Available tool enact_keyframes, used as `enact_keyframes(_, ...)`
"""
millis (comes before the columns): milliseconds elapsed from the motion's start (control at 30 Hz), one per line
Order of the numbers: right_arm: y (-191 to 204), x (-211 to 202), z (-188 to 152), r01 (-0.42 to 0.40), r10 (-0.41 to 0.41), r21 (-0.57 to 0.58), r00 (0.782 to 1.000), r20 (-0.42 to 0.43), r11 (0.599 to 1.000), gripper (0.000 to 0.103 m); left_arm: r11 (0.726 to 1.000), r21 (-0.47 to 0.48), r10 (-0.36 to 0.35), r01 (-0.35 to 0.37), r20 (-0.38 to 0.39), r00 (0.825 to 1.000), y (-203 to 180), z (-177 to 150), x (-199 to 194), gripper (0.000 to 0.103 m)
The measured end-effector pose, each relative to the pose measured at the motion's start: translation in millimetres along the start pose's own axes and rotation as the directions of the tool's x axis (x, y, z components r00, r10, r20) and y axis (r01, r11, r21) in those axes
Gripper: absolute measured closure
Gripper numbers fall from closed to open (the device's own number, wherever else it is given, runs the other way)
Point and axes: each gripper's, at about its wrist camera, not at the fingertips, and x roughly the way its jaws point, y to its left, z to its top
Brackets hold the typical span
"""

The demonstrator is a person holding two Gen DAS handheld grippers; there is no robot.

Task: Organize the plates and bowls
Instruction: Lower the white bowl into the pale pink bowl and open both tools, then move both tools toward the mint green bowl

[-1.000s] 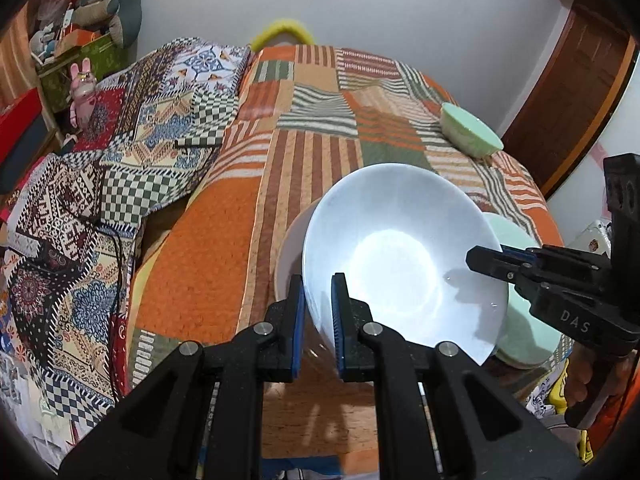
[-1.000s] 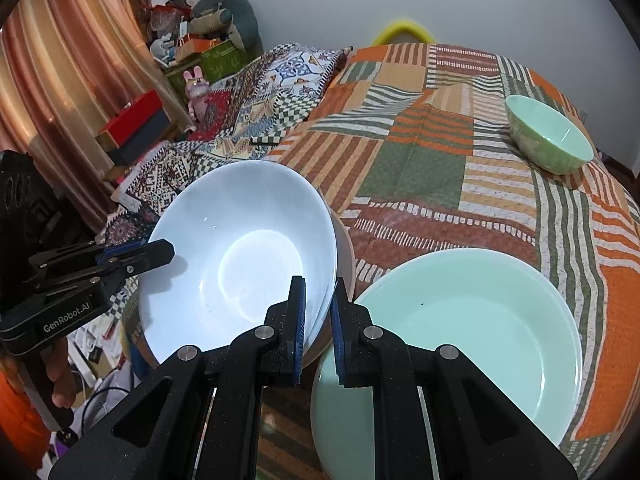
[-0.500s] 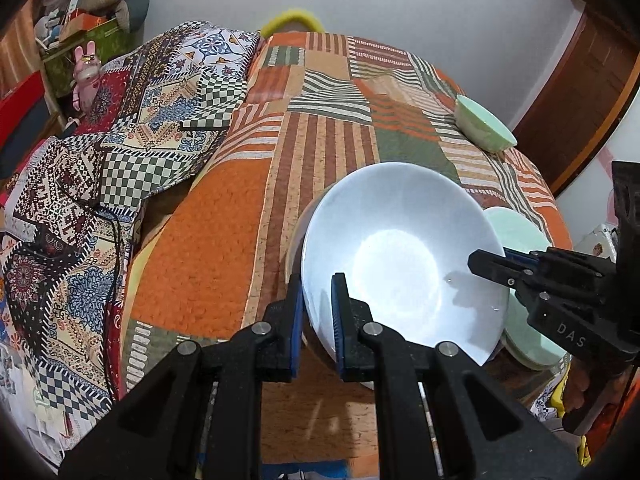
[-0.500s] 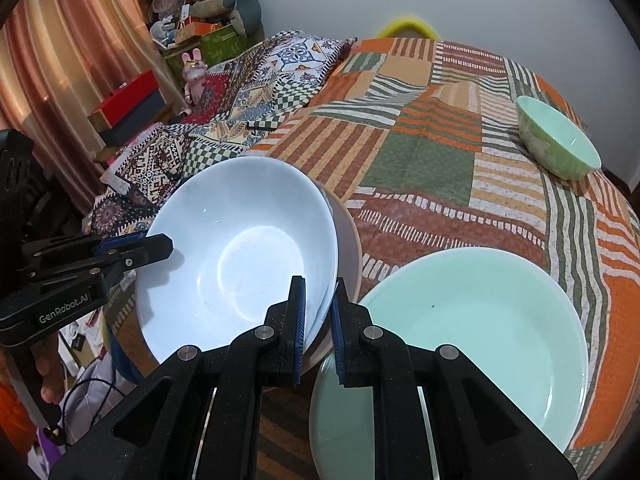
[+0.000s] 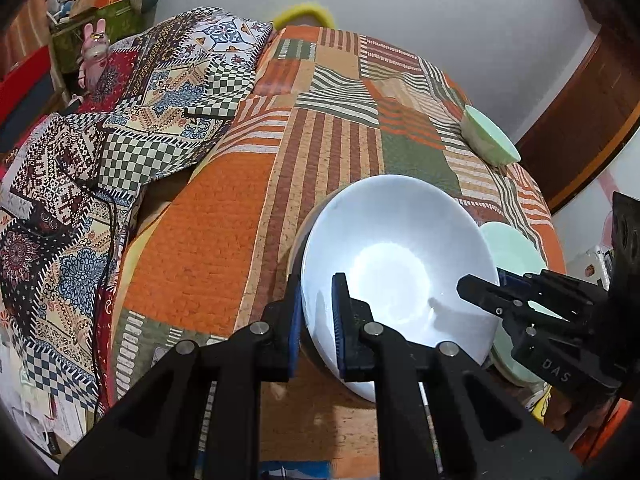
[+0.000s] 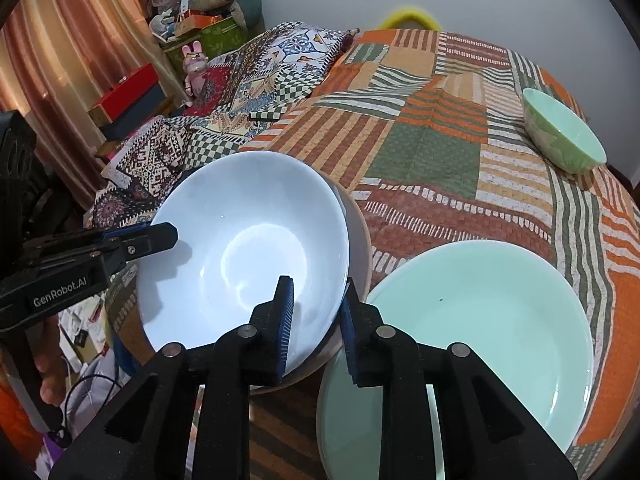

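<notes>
2 grippers at 1 white bowl (image 6: 244, 248), left gripper (image 5: 316, 320) clamped on its near rim, right gripper (image 6: 316, 320) opening with the opposite rim between its pads, bowl nested on another dish on the patchwork quilt (image 6: 424, 148), mint plate (image 6: 480, 328) beside it, mint bowl (image 6: 564, 136) well apart.

Black left gripper (image 5: 316, 320), blue pads, silver screws, "GenRobot.AI" lettering

White bowl (image 6: 248, 248), mint-green plate (image 6: 480, 312), orange striped patchwork bedspread (image 6: 420, 152)
</notes>
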Motion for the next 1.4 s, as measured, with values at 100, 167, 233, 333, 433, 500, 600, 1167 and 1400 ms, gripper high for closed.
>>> enact_keyframes(100, 0.5, -0.4, 0.3, 0.006, -0.006, -0.004, 1.000, 0.004, 1.000, 0.083, 1.000, 0.001, 0.008, -0.008, 0.000, 1.000, -0.9, 0.2, 0.2, 0.091)
enact_keyframes(167, 0.6, -1.0, 0.6, 0.012, -0.012, -0.009, 1.000, 0.008, 1.000, 0.083, 1.000, 0.009, 0.022, -0.022, 0.002, 1.000, -2.5, 0.1, -0.2, 0.091)
enact_keyframes(233, 0.9, -3.0, 1.2, 0.030, -0.030, -0.015, 0.999, 0.021, 0.999, 0.083, 0.997, 0.050, 0.063, -0.064, 0.033, 0.997, -7.5, -0.2, -2.4, 0.090)
enact_keyframes(333, 3.8, -17.4, 4.2, 0.037, -0.034, -0.040, 0.996, 0.080, 0.999, 0.082, 0.994, 0.090, 0.060, -0.065, 0.063, 0.996, -16.6, 1.1, -9.5, 0.090)
enact_keyframes(433, 7.1, -25.8, 8.0, 0.028, -0.022, -0.060, 0.995, 0.095, 0.998, 0.082, 0.993, 0.094, 0.060, -0.067, 0.083, 0.995, -20.6, 3.9, -13.9, 0.089)
enact_keyframes(500, 8.6, -29.1, 8.0, 0.029, -0.022, -0.069, 0.994, 0.102, 0.997, 0.078, 0.994, 0.093, 0.049, -0.058, 0.092, 0.995, -22.6, 5.1, -17.4, 0.089)
enact_keyframes(600, 5.0, -32.3, 6.2, 0.023, -0.017, -0.051, 0.994, 0.109, 0.998, 0.073, 0.993, 0.101, 0.046, -0.056, 0.101, 0.994, -26.7, 5.4, -23.2, 0.087)
enact_keyframes(1167, -86.0, -126.0, 23.4, 0.019, -0.045, 0.093, 0.956, 0.290, 0.995, 0.054, 0.963, 0.268, -0.093, 0.027, 0.236, 0.967, -124.3, 52.6, -78.7, 0.046)
enact_keyframes(1400, -151.5, -159.4, 37.5, 0.053, -0.117, 0.186, 0.927, 0.356, 0.981, 0.051, 0.943, 0.327, -0.149, 0.061, 0.250, 0.957, -182.4, 91.8, -67.9, 0.043)
